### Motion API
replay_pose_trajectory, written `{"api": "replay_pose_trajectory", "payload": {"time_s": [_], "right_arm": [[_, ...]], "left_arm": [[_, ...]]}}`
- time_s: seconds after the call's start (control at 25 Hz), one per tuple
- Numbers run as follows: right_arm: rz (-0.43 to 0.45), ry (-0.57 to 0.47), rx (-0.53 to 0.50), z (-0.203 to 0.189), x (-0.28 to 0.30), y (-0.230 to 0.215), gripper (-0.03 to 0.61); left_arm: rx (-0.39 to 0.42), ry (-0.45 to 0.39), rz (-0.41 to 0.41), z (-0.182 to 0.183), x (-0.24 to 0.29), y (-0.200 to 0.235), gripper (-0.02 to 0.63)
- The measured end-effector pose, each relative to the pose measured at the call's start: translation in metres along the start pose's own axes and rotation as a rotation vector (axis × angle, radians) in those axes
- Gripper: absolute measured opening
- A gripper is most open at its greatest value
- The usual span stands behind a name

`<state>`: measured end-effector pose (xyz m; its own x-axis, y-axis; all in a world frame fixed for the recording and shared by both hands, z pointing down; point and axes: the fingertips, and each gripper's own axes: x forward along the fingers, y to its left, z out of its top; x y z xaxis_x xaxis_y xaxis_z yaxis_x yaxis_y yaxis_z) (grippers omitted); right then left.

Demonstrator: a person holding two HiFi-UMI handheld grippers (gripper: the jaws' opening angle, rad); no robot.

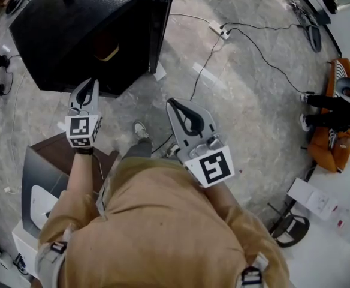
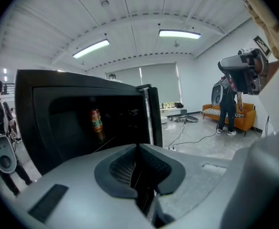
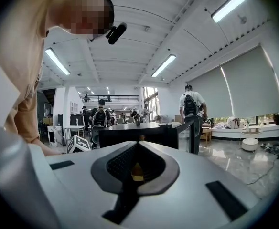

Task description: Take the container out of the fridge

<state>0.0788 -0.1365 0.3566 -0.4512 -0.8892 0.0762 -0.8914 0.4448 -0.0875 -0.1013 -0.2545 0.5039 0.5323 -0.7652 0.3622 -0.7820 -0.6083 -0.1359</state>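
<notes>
On the floor at 11 o'clock from where we stand, the black fridge [image 1: 55, 23] has its door [image 1: 163, 23] swung wide toward 12 o'clock. That leaves the dark interior exposed, and it is presumably why both tools can be aimed straight in. The container [image 2: 97, 123], an orange can or bottle, stands upright on a shelf deep inside. In the left gripper view it sits at about 10 o'clock from the jaw tips and well apart from them. The left gripper [image 1: 92, 84] is nearer the opening and tilts slightly downward at it, which suggests it is the one meant to reach in. Its jaws are pressed together with nothing between them, so we judge they must part before any grasp of the container. The right gripper [image 1: 174, 104] hangs back at 1 o'clock from our body, pointing level past the door edge. Its tips also meet and it holds nothing. A small yellowish patch shows through the hollow behind its tips, and we cannot say what it is. Held clear like this, it leaves the opening free for the left gripper, and it could steady the door if needed. The container has not yet been touched, so the removal is only at the approach.
</notes>
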Motion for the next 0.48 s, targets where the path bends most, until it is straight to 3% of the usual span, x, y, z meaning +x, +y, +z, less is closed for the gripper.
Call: {"api": "replay_pose_trajectory", "payload": {"time_s": [0.48], "right_arm": [[-0.086, 0.018, 0.014, -0.007, -0.008, -0.008, 0.000]], "left_arm": [[0.056, 0.046, -0.037, -0.017, 0.045, 0.001, 0.070]]}}
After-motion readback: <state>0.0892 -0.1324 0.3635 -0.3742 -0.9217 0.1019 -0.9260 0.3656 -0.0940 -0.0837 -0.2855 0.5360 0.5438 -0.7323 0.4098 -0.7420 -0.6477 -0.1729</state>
